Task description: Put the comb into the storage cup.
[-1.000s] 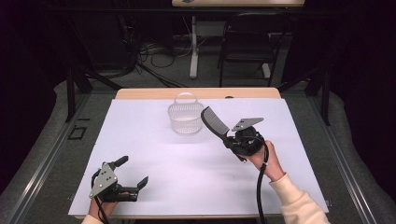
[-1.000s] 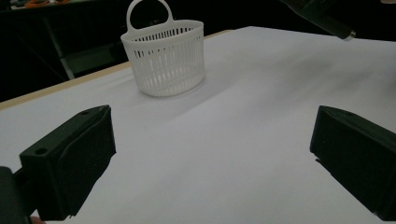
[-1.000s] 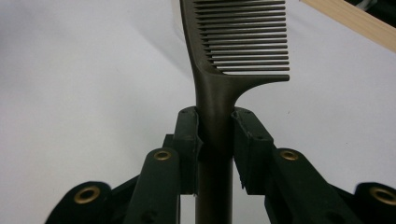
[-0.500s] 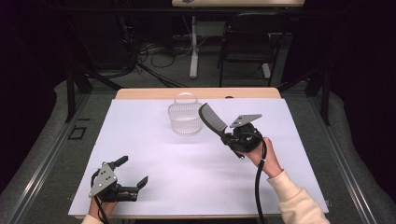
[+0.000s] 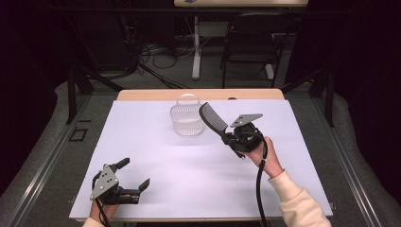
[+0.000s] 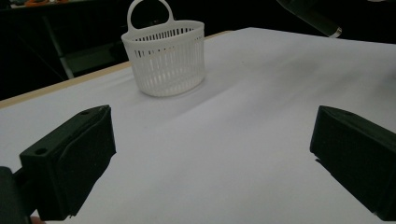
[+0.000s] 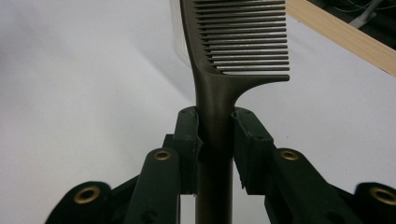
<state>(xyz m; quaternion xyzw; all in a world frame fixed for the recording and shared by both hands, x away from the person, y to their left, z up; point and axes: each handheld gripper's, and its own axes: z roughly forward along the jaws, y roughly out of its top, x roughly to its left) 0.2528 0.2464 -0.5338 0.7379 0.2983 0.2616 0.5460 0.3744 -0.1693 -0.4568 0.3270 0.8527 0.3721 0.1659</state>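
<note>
Nearest us, the left gripper (image 5: 126,185) sits low at the tabletop's (image 5: 156,156) front corner, well short and to the left of the white basket (image 5: 187,120), its fingers spread wide with nothing between them. Out past it, to the basket's right, the right gripper (image 5: 228,137) has its fingers clamped tight on the handle of a dark comb (image 5: 213,118), and the comb's toothed end slants up to just beside the basket's right rim. The basket itself stands upright toward the far edge on the pale sheet that covers the tabletop, with a strip of bare wood showing behind it. Beyond the basket the room goes dark: grey floor, loose cables (image 5: 151,49), a chair (image 5: 249,45) and a white table leg (image 5: 196,47). Against a second ago, the comb has edged a touch closer to the basket; the left gripper hasn't budged.
</note>
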